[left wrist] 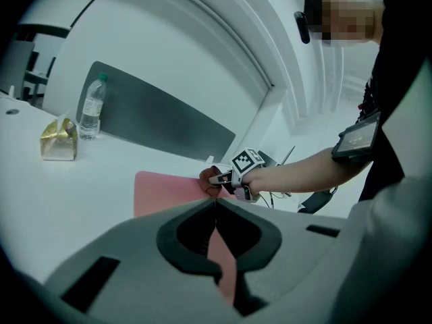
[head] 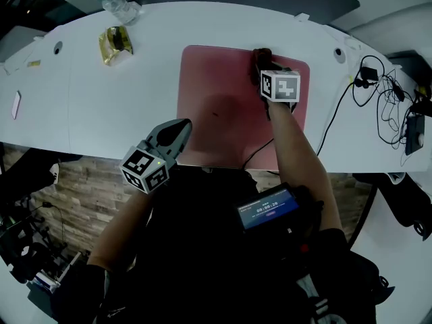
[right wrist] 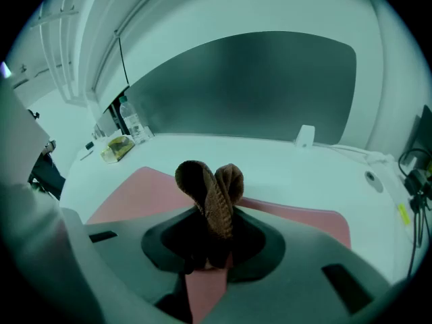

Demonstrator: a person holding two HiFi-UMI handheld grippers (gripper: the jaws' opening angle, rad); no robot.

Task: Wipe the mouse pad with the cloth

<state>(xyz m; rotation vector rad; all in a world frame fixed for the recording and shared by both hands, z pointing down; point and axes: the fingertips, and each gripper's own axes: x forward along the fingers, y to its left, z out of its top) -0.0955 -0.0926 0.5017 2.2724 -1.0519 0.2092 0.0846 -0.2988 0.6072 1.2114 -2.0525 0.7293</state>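
Right gripper view: ribbed brown cloth (right wrist: 214, 204)

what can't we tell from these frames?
- Whether the cloth touches the mouse pad: in the head view the right gripper covers it, and in the right gripper view its own jaws hide the underside.
- The pad's near edge: in the head view the forearm and the left gripper overlap it.
- Text on the arm screen: too small.
- Print on the gold packet: too small in every view.
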